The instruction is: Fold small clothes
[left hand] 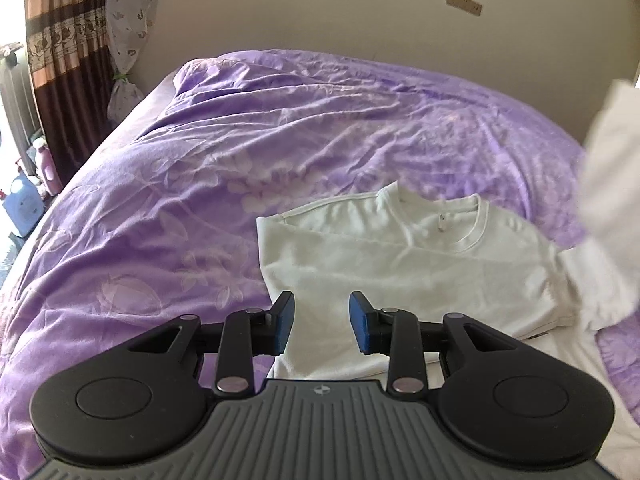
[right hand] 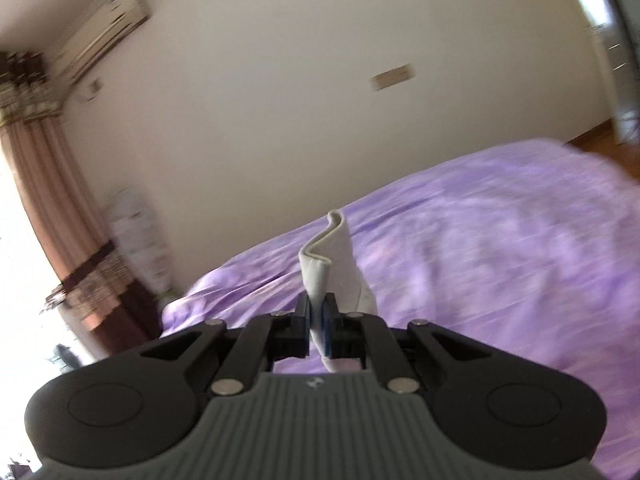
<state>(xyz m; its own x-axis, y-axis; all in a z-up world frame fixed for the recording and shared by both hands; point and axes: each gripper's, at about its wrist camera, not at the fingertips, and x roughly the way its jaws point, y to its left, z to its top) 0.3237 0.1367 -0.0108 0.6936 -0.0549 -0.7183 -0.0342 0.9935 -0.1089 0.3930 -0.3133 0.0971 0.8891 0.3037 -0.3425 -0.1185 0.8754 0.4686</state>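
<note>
Purple bedspread (left hand: 200, 168), white shirt (left hand: 400, 264) sleeve pinched, right hand-held gripper (right hand: 317, 316), blurred

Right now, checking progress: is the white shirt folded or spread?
Partly folded: white cotton shirt has one side tucked over; right gripper lifts its sleeve.

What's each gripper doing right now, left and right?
Left gripper: open, holding nothing, over the white shirt.
Right gripper: shut on the shirt's sleeve, lifted.
</note>
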